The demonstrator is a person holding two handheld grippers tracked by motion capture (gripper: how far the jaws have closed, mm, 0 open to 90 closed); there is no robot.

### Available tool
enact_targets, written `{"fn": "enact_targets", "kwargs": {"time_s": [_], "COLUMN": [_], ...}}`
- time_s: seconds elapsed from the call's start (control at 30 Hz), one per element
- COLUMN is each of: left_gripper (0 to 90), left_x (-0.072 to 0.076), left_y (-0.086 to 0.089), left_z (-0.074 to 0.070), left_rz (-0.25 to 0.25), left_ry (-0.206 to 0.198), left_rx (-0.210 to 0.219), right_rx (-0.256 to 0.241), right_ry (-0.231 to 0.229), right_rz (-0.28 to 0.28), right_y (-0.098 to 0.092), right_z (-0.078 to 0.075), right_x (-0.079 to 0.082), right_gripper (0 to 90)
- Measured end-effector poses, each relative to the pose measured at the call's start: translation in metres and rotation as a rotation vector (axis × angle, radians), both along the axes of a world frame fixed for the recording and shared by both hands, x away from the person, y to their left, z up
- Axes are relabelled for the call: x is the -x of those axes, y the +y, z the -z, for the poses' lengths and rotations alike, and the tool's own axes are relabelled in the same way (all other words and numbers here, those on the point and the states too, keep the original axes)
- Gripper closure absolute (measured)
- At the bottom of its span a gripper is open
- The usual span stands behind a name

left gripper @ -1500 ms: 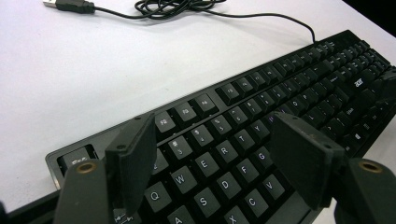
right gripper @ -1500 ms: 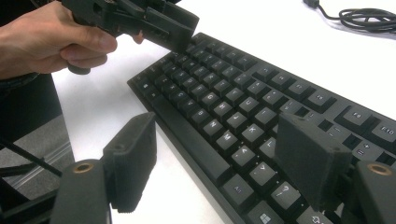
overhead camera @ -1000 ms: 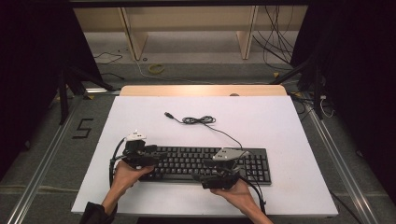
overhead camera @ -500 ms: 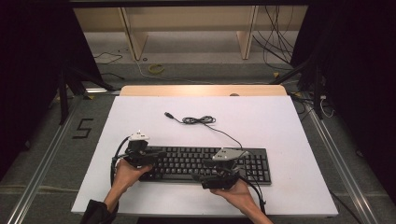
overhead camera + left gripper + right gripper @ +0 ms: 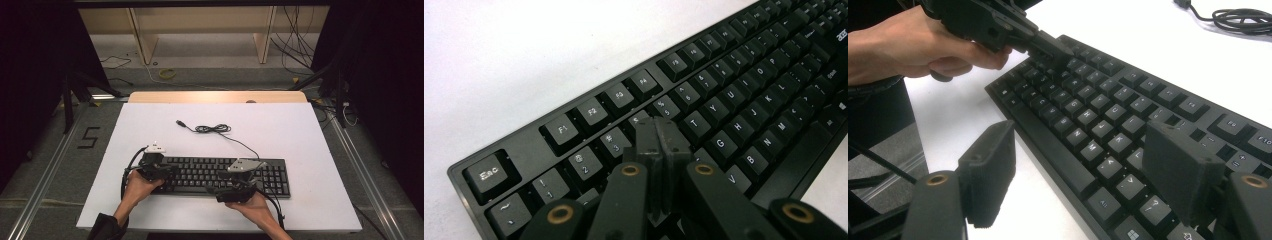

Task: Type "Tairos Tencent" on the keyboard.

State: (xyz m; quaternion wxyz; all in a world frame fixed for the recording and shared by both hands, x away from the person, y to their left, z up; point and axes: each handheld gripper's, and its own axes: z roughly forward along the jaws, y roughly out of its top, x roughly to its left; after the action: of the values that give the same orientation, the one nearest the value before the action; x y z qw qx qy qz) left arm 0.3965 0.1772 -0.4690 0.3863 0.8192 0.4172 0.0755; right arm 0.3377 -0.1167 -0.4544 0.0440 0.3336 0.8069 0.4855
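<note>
A: Where is the left gripper [image 5: 659, 145]?

B: It is over the left end of the keyboard [image 5: 220, 175]. Its jaws are pressed together with nothing between them, and their tips point down at the keys just under the number row.

A: And the right gripper [image 5: 1083, 175]?

B: Its jaws stand wide apart. The near edge of the keyboard lies between them; one jaw is over the keys, the other is over the white table [image 5: 300, 130] just in front of the keyboard.

A: Is something behind the keyboard?

B: Yes, its cable [image 5: 215, 129] lies coiled on the table, well beyond both grippers.
</note>
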Motion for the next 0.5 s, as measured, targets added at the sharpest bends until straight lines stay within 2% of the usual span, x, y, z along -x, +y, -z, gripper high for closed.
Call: {"fn": "enact_targets", "kwargs": {"time_s": [0.37,0.43,0.5], "left_gripper": [89.4,89.5,89.6], "left_x": [-0.0002,-0.0001,0.0002], "left_y": [-0.0026,-0.0039,-0.0047], "left_z": [0.0034,0.005,0.0063], "left_rz": [0.005,0.012,0.009], "left_ry": [0.015,0.02,0.017], "left_rx": [-0.022,-0.04,-0.027], "right_rx": [0.0,0.0,0.0], "right_ry": [-0.002,-0.002,-0.002], "right_rz": [-0.001,0.0,0.0], "right_y": [0.0001,0.0002,0.0004], "right_z": [0.0,0.0,0.0], "right_x": [0.0,0.0001,0.0002], "right_gripper": [30.6,30.6,30.6]}}
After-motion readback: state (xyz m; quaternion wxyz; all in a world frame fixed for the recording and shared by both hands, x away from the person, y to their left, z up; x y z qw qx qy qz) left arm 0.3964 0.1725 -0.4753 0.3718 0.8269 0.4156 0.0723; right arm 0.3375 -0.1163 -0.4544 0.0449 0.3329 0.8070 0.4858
